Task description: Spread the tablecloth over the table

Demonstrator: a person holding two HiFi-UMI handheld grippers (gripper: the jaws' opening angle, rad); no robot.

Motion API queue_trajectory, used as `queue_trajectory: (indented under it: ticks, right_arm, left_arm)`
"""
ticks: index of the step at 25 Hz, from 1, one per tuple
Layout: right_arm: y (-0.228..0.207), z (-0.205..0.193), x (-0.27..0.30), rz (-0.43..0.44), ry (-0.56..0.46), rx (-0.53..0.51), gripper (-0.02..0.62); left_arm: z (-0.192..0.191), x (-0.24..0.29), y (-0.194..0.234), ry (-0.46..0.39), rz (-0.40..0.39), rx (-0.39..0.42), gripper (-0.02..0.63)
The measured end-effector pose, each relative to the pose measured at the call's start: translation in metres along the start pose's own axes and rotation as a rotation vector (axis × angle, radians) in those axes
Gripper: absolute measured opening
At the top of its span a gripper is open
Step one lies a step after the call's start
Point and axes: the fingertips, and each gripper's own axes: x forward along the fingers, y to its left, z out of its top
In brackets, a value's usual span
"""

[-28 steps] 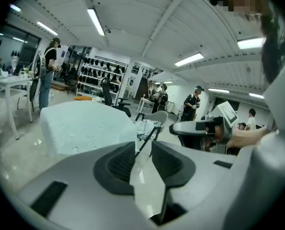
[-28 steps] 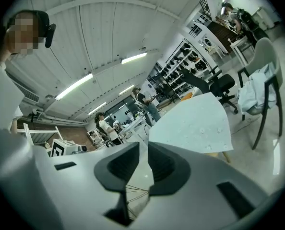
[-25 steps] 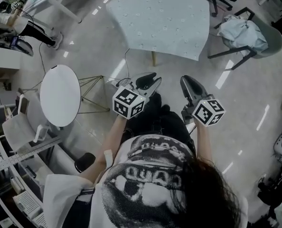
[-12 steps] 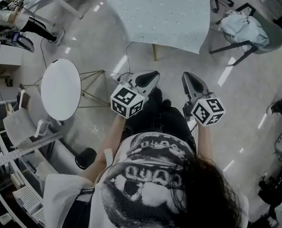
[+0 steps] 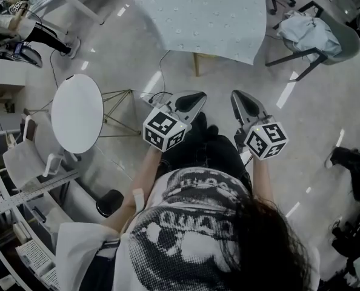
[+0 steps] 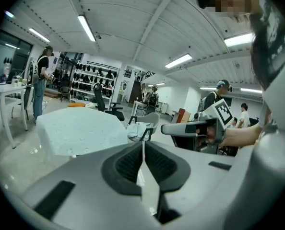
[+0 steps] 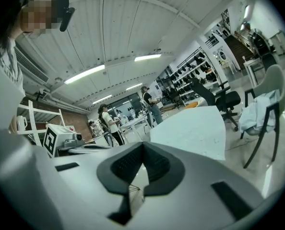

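Pale tablecloth [image 5: 204, 17] unmoved; left tool [image 6: 143, 143], right tool [image 7: 142, 146] still closed, empty.

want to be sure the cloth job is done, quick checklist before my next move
1. Tablecloth lies spread and drapes over the near edge: ok.
2. Far edge of the tablecloth: cannot tell, it is cut off by the frame.
3. Left gripper shut, nothing between its jaws: ok.
4. Right gripper shut and empty: ok.
5. Path ahead: probably not ok, a cable trails between the person and the tablecloth.
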Motion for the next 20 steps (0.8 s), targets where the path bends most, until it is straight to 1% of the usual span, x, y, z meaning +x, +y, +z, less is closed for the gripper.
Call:
queue_trajectory:
  ticks: [12, 20]
  right_arm:
    - [0.015, -0.007, -0.009, 0.018, 0.017, -0.019, -0.005]
    - [0.026, -0.009, -0.001, 0.047, 0.028, -0.037, -0.005]
  left_arm:
    - [-0.001, -0.009, -0.014, -0.021, -0.018, 0.01, 0.021]
    - [-0.004, -0.017, -0.013, -0.021, -0.011, 0.016, 0.022]
